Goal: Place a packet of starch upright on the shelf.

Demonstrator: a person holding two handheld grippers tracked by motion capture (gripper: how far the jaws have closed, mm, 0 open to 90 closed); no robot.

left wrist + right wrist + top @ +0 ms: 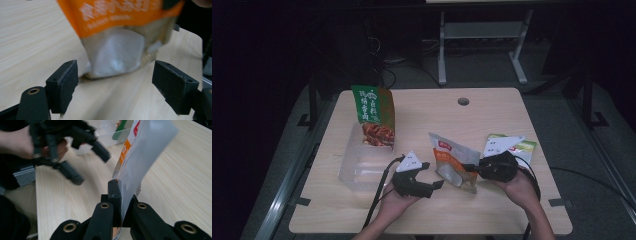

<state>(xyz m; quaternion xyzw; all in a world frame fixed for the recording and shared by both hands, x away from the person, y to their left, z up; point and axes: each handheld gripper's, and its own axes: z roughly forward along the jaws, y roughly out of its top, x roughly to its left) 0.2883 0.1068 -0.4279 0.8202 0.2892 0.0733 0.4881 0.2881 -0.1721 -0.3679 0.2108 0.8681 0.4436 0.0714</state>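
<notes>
An orange and silver pouch is seen right of centre in the high view, standing slightly tilted on the wooden table. Its right edge is pinched by the right gripper, whose jaws are pressed together on the foil, as is shown at the bottom centre of the right gripper view, where the pouch rises from between the black jaws toward the upper right of the frame. The left gripper is held just left of the pouch in the lower centre of the high view, its jaws spread wide with nothing between them; in the left gripper view the pouch fills the upper middle, beyond the two fingertips and apparently not touched by them, though blur makes this uncertain. A clear plastic bin lies at centre left of the high view, with a green and orange snack bag standing at its far end. A pale green packet lies behind the right gripper.
</notes>
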